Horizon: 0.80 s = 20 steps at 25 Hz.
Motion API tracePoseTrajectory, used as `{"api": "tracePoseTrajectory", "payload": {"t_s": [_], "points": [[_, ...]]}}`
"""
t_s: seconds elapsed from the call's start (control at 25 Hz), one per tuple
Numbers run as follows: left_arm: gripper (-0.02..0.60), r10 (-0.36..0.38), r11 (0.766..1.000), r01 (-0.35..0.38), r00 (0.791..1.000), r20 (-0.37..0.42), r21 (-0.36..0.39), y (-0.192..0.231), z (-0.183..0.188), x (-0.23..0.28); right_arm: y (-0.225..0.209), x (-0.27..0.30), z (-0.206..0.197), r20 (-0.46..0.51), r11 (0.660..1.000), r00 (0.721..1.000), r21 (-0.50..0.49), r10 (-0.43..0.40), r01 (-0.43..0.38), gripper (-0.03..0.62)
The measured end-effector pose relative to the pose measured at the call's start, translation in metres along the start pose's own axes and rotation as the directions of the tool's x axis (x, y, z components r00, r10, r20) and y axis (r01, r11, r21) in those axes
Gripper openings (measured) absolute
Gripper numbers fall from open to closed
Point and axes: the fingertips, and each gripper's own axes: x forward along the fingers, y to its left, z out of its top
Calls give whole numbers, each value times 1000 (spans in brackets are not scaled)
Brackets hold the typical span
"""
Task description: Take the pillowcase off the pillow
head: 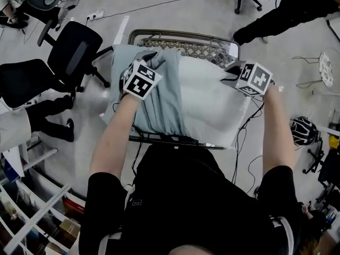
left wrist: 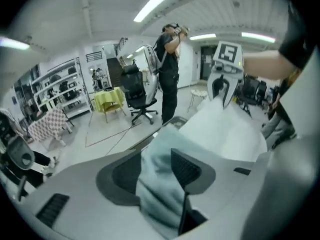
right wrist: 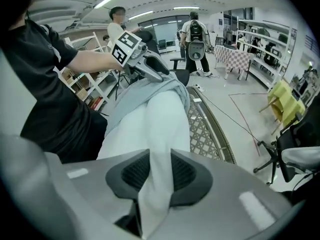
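A white pillow (head: 212, 105) lies across a metal lattice table (head: 186, 36). The pale blue-grey pillowcase (head: 162, 100) is bunched over the pillow's left part, while the right part is bare. My left gripper (head: 147, 56) sits on that bunch, and in the left gripper view (left wrist: 160, 171) its jaws are shut on a thick fold of the pillowcase (left wrist: 162, 194). My right gripper (head: 232, 68) is at the pillow's right end. In the right gripper view (right wrist: 155, 171) it pinches a fold of the white pillow (right wrist: 165, 119), with the pillowcase (right wrist: 145, 91) beyond.
Two black office chairs (head: 74, 52) stand left of the table, with cables on the floor around it. Shelving (head: 32, 217) is at the lower left. A helmet-like object (head: 304, 130) lies at the right. A person in black (left wrist: 170, 69) stands beyond the table.
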Motion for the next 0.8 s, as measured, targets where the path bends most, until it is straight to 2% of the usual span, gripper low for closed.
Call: {"api": "tracePoseTrajectory", "payload": {"t_s": [0.08, 0.16, 0.28, 0.4, 0.44, 0.52, 0.6, 0.72, 0.76, 0.8], "points": [[230, -35, 998, 38, 997, 69, -48, -17, 22, 8, 1, 1, 2, 2, 1000, 1000, -16, -3, 3, 109], [245, -37, 998, 41, 995, 90, -48, -27, 35, 18, 4, -1, 4, 10, 1000, 1000, -31, 1, -1, 109], [255, -33, 998, 35, 998, 51, -47, -30, 37, 36, 12, -5, 7, 23, 998, 1000, -59, 1, 1, 109], [255, -30, 999, 29, 999, -29, -30, -27, 24, 48, 16, -4, 6, 8, 997, 1000, -79, -8, 9, 106], [244, -21, 1000, 21, 997, -69, 0, -24, 16, 49, 16, -2, 3, 0, 997, 1000, -77, -7, 7, 104], [104, 13, 995, 2, 989, -150, 96, -18, -3, 48, 16, 1, -3, -8, 998, 1000, -57, -4, 3, 103], [51, 63, 978, -19, 977, -206, 208, -10, -21, 44, 13, 3, -11, -7, 1000, 1000, -30, 1, -1, 98], [26, 152, 929, -52, 956, -250, 366, 11, -46, 38, 6, 7, -22, 9, 1000, 1000, 11, 20, -20, 94], [25, 159, 924, -53, 954, -255, 379, 17, -52, 35, 4, 7, -25, 21, 999, 999, 27, 33, -33, 90], [23, 156, 928, -52, 954, -256, 369, 23, -57, 33, 2, 8, -27, 32, 998, 998, 40, 46, -47, 87]]}}
